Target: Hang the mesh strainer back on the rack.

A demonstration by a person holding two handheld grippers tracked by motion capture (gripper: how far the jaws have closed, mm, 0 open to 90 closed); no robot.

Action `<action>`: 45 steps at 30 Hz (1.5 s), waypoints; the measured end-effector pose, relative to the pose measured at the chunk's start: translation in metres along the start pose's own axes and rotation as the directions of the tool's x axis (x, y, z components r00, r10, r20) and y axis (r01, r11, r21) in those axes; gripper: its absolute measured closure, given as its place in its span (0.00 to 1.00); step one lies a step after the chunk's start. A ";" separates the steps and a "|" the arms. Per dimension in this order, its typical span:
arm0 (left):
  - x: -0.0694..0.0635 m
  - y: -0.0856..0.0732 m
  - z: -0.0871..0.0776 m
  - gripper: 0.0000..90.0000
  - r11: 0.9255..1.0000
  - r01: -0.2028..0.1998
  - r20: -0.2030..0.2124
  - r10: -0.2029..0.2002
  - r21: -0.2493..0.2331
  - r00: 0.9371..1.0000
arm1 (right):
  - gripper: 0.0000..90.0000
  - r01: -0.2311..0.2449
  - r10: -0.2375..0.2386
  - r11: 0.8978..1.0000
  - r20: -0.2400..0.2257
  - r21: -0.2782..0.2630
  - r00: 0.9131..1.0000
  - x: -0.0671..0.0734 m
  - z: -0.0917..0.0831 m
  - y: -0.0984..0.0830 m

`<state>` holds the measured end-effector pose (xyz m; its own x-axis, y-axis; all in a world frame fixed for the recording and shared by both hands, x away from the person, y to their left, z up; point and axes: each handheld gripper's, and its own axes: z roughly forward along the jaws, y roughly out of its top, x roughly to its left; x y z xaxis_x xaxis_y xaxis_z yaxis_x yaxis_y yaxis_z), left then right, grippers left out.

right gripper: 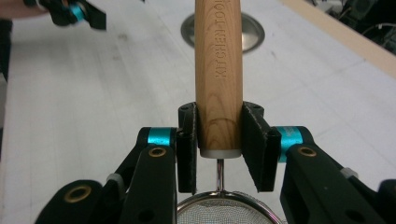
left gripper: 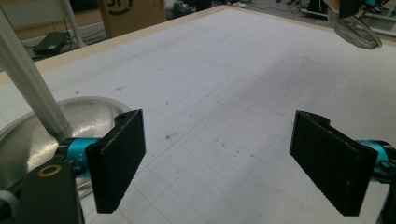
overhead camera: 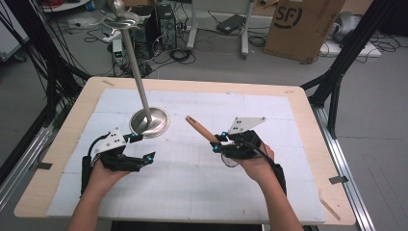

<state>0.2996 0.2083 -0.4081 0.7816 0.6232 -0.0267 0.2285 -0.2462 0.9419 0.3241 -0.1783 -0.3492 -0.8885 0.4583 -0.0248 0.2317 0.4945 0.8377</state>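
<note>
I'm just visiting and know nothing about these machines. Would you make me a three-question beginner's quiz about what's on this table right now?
1. True or false: the right tool is clamped on a wooden handle.
2. Multiple choice: what hangs at the near end of that handle, seen in the right gripper view? A) a fork B) a wire mesh strainer C) a brush
3. Short answer: which thing on the table stands closest to the left tool?

Key
1. True: its jaws press on the handle from both sides.
2. B.
3. The metal stand, a round base with a tall pole; the left tool is open beside it, holding nothing.
</note>
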 end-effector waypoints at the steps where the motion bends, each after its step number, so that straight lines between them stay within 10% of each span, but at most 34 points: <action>1: 0.000 0.000 0.000 0.21 1.000 0.000 0.000 0.000 0.000 1.000 | 0.76 0.004 -0.004 1.000 0.001 -0.013 1.000 0.000 0.000 0.003; 13: 0.001 0.000 -0.001 0.21 1.000 0.001 0.003 -0.001 -0.005 1.000 | 0.76 0.027 -0.027 0.991 -0.002 -0.131 1.000 -0.010 -0.008 0.046; 45: 0.000 0.002 -0.002 0.21 1.000 0.005 0.023 -0.004 -0.023 1.000 | 0.76 0.074 -0.078 0.970 -0.009 -0.233 0.997 -0.033 -0.008 0.151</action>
<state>0.2987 0.2093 -0.4058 0.7938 0.6070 -0.0384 0.2190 -0.2265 0.9491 0.3854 -0.1251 -0.2178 -0.9072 0.4118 -0.0858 0.0664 0.3416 0.9375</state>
